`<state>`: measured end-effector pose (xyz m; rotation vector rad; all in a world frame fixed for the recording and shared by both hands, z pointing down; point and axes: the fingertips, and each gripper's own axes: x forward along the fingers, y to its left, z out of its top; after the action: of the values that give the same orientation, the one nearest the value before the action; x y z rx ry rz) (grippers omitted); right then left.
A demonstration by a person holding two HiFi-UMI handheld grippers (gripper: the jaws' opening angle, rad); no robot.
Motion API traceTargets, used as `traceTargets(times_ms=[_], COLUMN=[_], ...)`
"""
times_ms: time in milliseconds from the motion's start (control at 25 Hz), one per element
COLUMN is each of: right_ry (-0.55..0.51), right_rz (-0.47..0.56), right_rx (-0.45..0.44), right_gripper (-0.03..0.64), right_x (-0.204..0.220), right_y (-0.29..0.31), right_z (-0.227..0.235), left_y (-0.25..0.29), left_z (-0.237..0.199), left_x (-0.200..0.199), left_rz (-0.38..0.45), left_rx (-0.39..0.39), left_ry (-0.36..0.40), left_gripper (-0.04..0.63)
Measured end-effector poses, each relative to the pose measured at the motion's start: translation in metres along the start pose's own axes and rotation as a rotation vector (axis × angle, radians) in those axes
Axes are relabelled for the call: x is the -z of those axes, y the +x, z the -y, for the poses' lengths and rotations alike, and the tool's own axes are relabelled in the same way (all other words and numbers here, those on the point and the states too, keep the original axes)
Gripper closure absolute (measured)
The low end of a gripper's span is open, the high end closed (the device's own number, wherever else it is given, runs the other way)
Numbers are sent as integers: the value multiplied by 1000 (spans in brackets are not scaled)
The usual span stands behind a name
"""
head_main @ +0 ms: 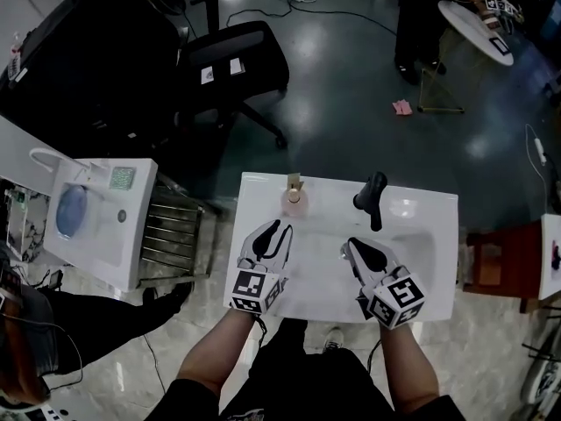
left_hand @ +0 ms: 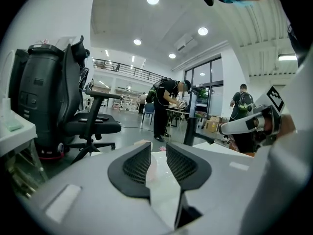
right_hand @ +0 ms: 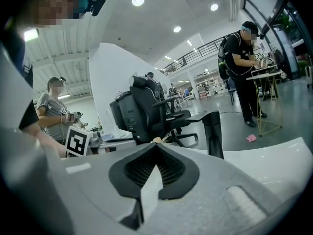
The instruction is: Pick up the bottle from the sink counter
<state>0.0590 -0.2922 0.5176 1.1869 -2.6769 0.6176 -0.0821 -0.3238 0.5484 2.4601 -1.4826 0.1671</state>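
Note:
A small pale pink bottle (head_main: pixel 294 197) with a tan top stands at the back edge of the white sink counter (head_main: pixel 307 288), left of the black faucet (head_main: pixel 372 198). My left gripper (head_main: pixel 282 227) hovers over the counter just short of the bottle, open, with nothing gripped. In the left gripper view the bottle (left_hand: pixel 152 169) shows through the gap of the left gripper (left_hand: pixel 158 146), beyond the tips. My right gripper (head_main: pixel 348 246) is shut and empty, near the faucet's base. The right gripper view has the right gripper (right_hand: pixel 156 146) closed, with the faucet (right_hand: pixel 213 133) ahead to the right.
The sink basin (head_main: pixel 412 235) lies right of the faucet. A second white sink unit (head_main: pixel 96 209) and a metal rack (head_main: pixel 171 231) stand to the left. A black office chair (head_main: pixel 232 55) is beyond the counter. A person works at a round white table (head_main: pixel 473 24) far right.

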Motion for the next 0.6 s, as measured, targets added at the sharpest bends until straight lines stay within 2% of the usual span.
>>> traceTargets(times_ms=[600], right_ry=[47], right_rz=[-50], right_rx=[40], right_gripper=[617], right_x=[22], right_y=[27], right_z=[13], left_y=[60], left_z=[-29], left_x=[17], left_rz=[6], left_rx=[44], left_ry=[108], left_gripper=[457])
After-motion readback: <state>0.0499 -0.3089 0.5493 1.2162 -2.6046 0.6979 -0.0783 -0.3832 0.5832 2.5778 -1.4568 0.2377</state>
